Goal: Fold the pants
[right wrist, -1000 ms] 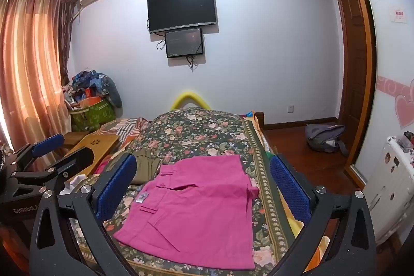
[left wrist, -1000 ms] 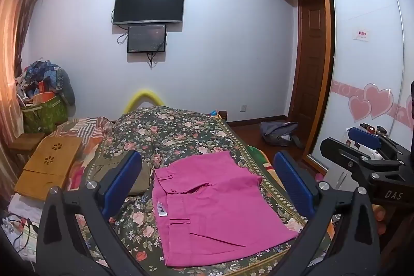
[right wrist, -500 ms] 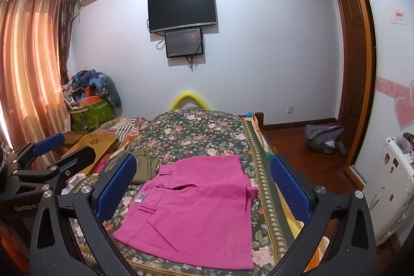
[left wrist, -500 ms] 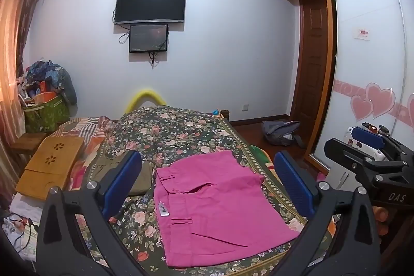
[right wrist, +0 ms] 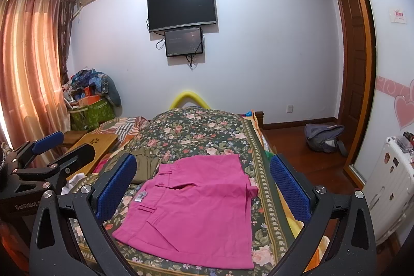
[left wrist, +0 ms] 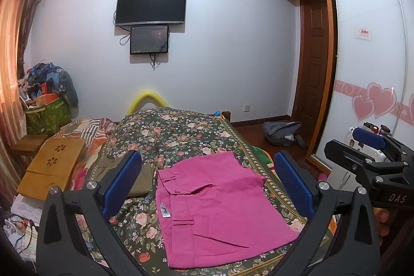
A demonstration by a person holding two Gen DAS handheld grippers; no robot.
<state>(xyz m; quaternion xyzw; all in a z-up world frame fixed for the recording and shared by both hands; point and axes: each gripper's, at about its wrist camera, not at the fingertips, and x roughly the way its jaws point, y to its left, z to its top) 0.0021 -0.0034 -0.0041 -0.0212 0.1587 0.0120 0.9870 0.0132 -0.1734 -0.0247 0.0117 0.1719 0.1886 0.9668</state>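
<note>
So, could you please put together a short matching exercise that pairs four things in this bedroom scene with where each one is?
Things:
1. pink pants
2. olive garment
3. grey backpack
4. television

Places:
A. on the wooden floor by the door
B. mounted on the far wall
C. spread flat on the floral bedspread, near its close end
D. on the bed, just left of the pink item

Pairs: 1-C, 2-D, 3-A, 4-B
</note>
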